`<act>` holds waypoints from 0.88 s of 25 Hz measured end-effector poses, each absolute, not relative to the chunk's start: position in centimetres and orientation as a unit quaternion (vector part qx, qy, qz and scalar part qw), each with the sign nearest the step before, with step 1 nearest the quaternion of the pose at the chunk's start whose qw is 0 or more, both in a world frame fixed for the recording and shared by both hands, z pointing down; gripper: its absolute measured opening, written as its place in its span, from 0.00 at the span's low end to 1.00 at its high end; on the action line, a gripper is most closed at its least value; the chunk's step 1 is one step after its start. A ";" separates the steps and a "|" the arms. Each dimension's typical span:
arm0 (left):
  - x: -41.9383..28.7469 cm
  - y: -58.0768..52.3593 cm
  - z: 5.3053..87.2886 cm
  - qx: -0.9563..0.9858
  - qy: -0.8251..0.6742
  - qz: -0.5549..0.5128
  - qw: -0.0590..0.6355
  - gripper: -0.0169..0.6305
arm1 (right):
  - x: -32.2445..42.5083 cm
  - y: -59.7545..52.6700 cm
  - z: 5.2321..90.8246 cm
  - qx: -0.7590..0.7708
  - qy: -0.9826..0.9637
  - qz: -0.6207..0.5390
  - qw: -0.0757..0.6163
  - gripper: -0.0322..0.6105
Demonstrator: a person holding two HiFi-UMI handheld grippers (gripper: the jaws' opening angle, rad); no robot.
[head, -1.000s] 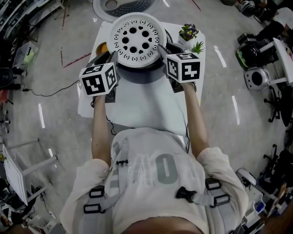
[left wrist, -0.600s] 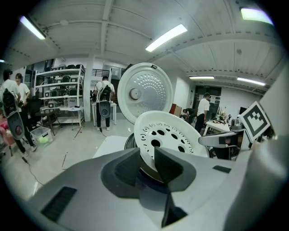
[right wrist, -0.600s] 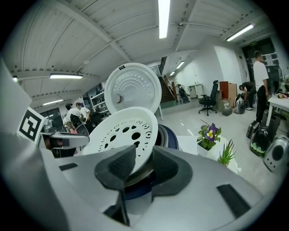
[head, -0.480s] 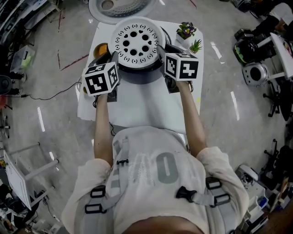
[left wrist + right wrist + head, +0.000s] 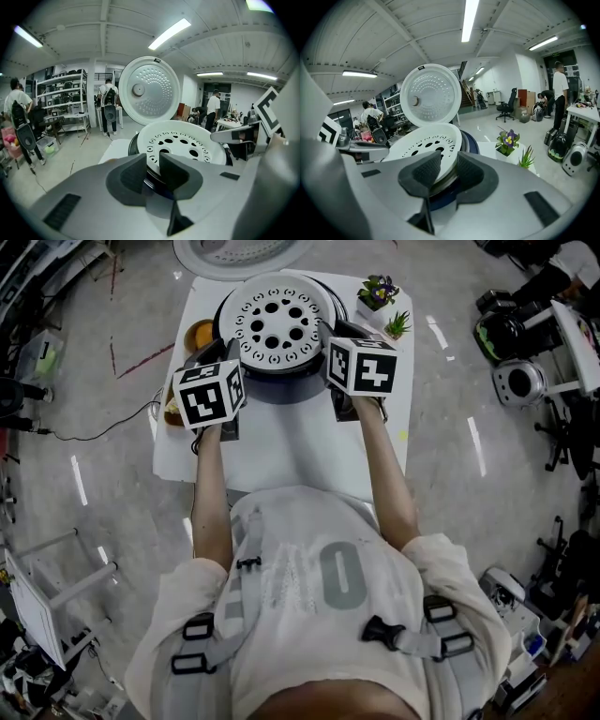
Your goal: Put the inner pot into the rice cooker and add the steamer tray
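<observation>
A white perforated steamer tray (image 5: 279, 320) sits level over the mouth of the dark rice cooker (image 5: 281, 390). My left gripper (image 5: 230, 354) is shut on its left rim and my right gripper (image 5: 328, 338) on its right rim. In the left gripper view the tray (image 5: 183, 143) has its edge between the pads of the left gripper (image 5: 152, 164). The right gripper (image 5: 449, 171) pinches the edge of the tray (image 5: 426, 143) above the cooker's blue body (image 5: 471, 140). The cooker's lid (image 5: 149, 91) stands open behind. The tray hides the inner pot.
The cooker stands at the far end of a small white table (image 5: 281, 451). Two small potted plants (image 5: 380, 292) stand at the table's far right corner, and an orange object (image 5: 200, 334) lies at its left edge. People and shelves are in the background.
Both grippers and the tray have sunk a little toward the cooker. The right gripper has rolled slightly.
</observation>
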State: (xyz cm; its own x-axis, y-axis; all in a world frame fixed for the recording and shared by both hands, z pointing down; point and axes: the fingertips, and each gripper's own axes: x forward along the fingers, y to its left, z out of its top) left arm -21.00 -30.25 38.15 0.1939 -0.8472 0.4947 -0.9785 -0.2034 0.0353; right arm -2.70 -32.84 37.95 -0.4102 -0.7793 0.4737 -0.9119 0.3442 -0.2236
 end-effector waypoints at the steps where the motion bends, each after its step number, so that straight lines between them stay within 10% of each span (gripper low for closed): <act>1: -21.0 -30.3 38.3 0.752 -0.607 0.193 0.169 0.17 | -2.7 -32.8 38.0 0.527 -0.805 0.232 0.140 0.23; 22: -21.4 -30.5 38.7 0.750 -0.615 0.183 0.163 0.21 | -3.2 -33.0 38.3 0.562 -0.794 0.151 0.178 0.22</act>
State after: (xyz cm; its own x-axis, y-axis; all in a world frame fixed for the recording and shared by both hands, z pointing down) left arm -21.43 -30.47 38.68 0.1775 -0.8626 0.4737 -0.9813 -0.1913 0.0193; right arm -3.17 -32.99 38.35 -0.3053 -0.8376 0.4530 -0.9456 0.3229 -0.0402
